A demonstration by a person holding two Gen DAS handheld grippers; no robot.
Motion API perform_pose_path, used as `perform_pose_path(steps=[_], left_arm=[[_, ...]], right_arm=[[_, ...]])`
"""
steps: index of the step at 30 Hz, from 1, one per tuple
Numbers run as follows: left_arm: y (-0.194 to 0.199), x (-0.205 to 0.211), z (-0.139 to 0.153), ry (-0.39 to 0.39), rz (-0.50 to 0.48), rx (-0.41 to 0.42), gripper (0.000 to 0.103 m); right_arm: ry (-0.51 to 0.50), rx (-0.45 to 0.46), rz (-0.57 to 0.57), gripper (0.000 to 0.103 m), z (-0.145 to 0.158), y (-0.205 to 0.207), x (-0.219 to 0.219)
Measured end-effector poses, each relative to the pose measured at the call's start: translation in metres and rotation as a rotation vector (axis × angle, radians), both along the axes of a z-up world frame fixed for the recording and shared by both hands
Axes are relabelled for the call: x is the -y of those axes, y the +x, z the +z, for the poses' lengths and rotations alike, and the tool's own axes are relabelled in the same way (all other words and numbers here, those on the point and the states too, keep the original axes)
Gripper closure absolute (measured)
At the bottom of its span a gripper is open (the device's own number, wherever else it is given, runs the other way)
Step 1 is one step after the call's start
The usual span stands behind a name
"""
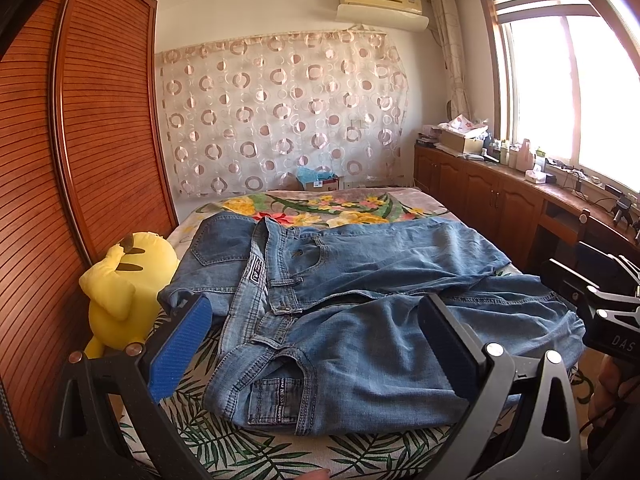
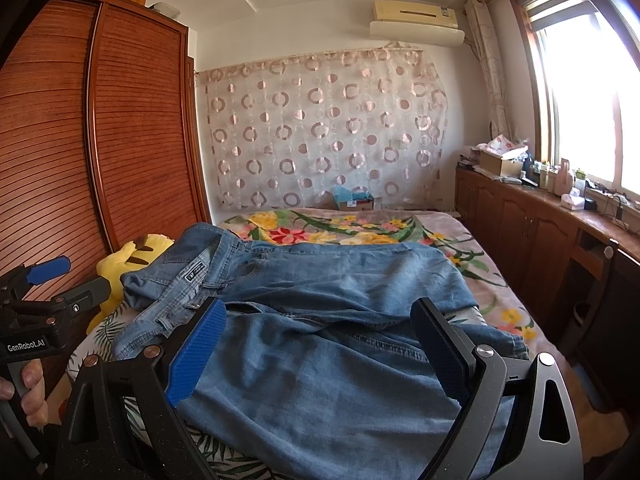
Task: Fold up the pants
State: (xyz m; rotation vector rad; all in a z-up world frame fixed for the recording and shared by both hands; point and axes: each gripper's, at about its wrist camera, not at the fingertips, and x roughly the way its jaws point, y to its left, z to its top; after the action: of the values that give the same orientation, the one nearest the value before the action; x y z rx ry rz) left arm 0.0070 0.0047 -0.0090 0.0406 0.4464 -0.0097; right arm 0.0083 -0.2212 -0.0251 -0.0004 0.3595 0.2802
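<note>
Your left gripper is spread wide with nothing between its blue pads, hovering over the waistband end of the pants. Your right gripper is just as wide and empty, above a leg. The jeans lie rumpled on the bed directly ahead of both. Left of them sits a yellow plush toy, with the wooden wardrobe beyond.

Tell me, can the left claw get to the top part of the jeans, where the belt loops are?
Probably yes. The left claw is open, hanging over the jeans, with their waistband just ahead and nothing between. The yellow plush toy sits off to the side.
</note>
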Motion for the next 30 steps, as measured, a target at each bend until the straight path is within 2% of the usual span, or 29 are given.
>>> perform_pose_path(steps=[14,25,30], left_arm=[[0.018,-0.016,-0.036,-0.031,0.008,-0.1,0.0],[0.033,-0.04,-0.064,-0.045,0.011,-0.176,0.0],[0.038,-0.055,-0.076,-0.029,0.034,-0.214,0.0]], right_arm=[[-0.034,-0.082,0.006,0.009,-0.014,0.014,0.002],[-0.054,-0.143,-0.007,0.016,-0.017,0.023,0.015],[-0.066,-0.163,0.004,0.016,-0.018,0.021,0.022]])
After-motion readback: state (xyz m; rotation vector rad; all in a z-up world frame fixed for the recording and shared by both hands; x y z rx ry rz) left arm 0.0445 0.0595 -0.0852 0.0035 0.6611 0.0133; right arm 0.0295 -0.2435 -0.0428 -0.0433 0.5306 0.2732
